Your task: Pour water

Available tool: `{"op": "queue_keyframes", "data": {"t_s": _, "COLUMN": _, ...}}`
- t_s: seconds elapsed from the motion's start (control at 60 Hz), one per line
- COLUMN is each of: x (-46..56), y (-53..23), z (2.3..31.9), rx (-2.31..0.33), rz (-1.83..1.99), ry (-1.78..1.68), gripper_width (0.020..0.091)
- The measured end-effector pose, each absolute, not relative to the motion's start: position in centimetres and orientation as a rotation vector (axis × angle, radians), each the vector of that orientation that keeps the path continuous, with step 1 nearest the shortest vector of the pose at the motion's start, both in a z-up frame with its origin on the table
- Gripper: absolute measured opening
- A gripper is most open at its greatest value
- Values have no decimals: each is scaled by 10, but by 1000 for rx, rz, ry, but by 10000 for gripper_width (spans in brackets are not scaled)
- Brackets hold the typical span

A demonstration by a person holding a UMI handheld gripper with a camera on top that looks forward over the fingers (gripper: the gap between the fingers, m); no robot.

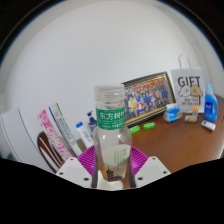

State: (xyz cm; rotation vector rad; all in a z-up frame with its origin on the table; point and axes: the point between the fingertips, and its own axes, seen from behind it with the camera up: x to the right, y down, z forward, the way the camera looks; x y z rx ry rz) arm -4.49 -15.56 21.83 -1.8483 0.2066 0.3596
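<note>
Standing upright between the two fingers of the gripper (112, 178) is a clear plastic water bottle (112, 135) with a white cap and a green label; the purple pads (90, 160) press against its lower sides, so the jaws are clamped on it; the bottle is held above a brown wooden table (185, 150); beyond it, a framed group photo (148, 98) leans against the white wall; beside that stands a white card printed with GIFT (188, 85), and just next to it a small bottle with a blue label (210, 105); on the other side of the water bottle lie pink and white packages (55, 135).
</note>
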Motion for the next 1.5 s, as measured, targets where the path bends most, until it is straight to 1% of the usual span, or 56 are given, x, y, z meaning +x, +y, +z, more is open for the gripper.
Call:
{"op": "queue_keyframes", "data": {"t_s": 0.067, "x": -8, "y": -157, "z": 195, "rx": -1877, "rz": 188, "ry": 128, "gripper_width": 428}}
{"op": "queue_keyframes", "data": {"t_s": 0.117, "x": 22, "y": -162, "z": 170, "rx": -1885, "rz": 109, "ry": 85, "gripper_width": 427}}
{"op": "queue_keyframes", "data": {"t_s": 0.267, "x": 56, "y": -163, "z": 108, "rx": -1945, "rz": 19, "ry": 39, "gripper_width": 425}}
{"op": "queue_keyframes", "data": {"t_s": 0.433, "x": 70, "y": -164, "z": 65, "rx": -1975, "rz": 12, "ry": 29, "gripper_width": 424}}
{"op": "queue_keyframes", "data": {"t_s": 0.467, "x": 70, "y": -167, "z": 58, "rx": -1988, "rz": 7, "ry": 24, "gripper_width": 441}}
{"op": "queue_keyframes", "data": {"t_s": 0.483, "x": 69, "y": -164, "z": 63, "rx": -1960, "rz": 15, "ry": 26, "gripper_width": 434}}
{"op": "queue_keyframes", "data": {"t_s": 0.55, "x": 72, "y": -165, "z": 59, "rx": -1952, "rz": 25, "ry": 31, "gripper_width": 437}}
{"op": "queue_keyframes", "data": {"t_s": 0.6, "x": 72, "y": -166, "z": 60, "rx": -1948, "rz": 21, "ry": 26, "gripper_width": 476}}
{"op": "queue_keyframes", "data": {"t_s": 0.683, "x": 71, "y": -168, "z": 59, "rx": -1970, "rz": 22, "ry": 43, "gripper_width": 565}}
{"op": "queue_keyframes", "data": {"t_s": 0.7, "x": 71, "y": -169, "z": 58, "rx": -1978, "rz": 25, "ry": 48, "gripper_width": 602}}
{"op": "queue_keyframes", "data": {"t_s": 0.733, "x": 70, "y": -172, "z": 57, "rx": -1998, "rz": 27, "ry": 57, "gripper_width": 713}}
{"op": "queue_keyframes", "data": {"t_s": 0.767, "x": 68, "y": -176, "z": 59, "rx": -2011, "rz": 31, "ry": 59, "gripper_width": 870}}
{"op": "queue_keyframes", "data": {"t_s": 0.783, "x": 68, "y": -179, "z": 60, "rx": -2017, "rz": 30, "ry": 62, "gripper_width": 870}}
{"op": "queue_keyframes", "data": {"t_s": 0.817, "x": 66, "y": -184, "z": 63, "rx": -2025, "rz": 27, "ry": 64, "gripper_width": 839}}
{"op": "queue_keyframes", "data": {"t_s": 0.867, "x": 66, "y": -194, "z": 71, "rx": -2037, "rz": 6, "ry": 69, "gripper_width": 860}}
{"op": "queue_keyframes", "data": {"t_s": 0.967, "x": 65, "y": -221, "z": 92, "rx": -2064, "rz": -48, "ry": 84, "gripper_width": 856}}
{"op": "queue_keyframes", "data": {"t_s": 1.167, "x": 36, "y": -302, "z": 142, "rx": -2139, "rz": -67, "ry": 154, "gripper_width": 856}}
{"op": "queue_keyframes", "data": {"t_s": 1.283, "x": 22, "y": -344, "z": 175, "rx": -2128, "rz": -99, "ry": 185, "gripper_width": 848}}
{"op": "queue_keyframes", "data": {"t_s": 1.367, "x": 13, "y": -367, "z": 190, "rx": -2122, "rz": -110, "ry": 194, "gripper_width": 851}}
{"op": "queue_keyframes", "data": {"t_s": 1.5, "x": -1, "y": -390, "z": 206, "rx": -2119, "rz": -124, "ry": 186, "gripper_width": 852}}
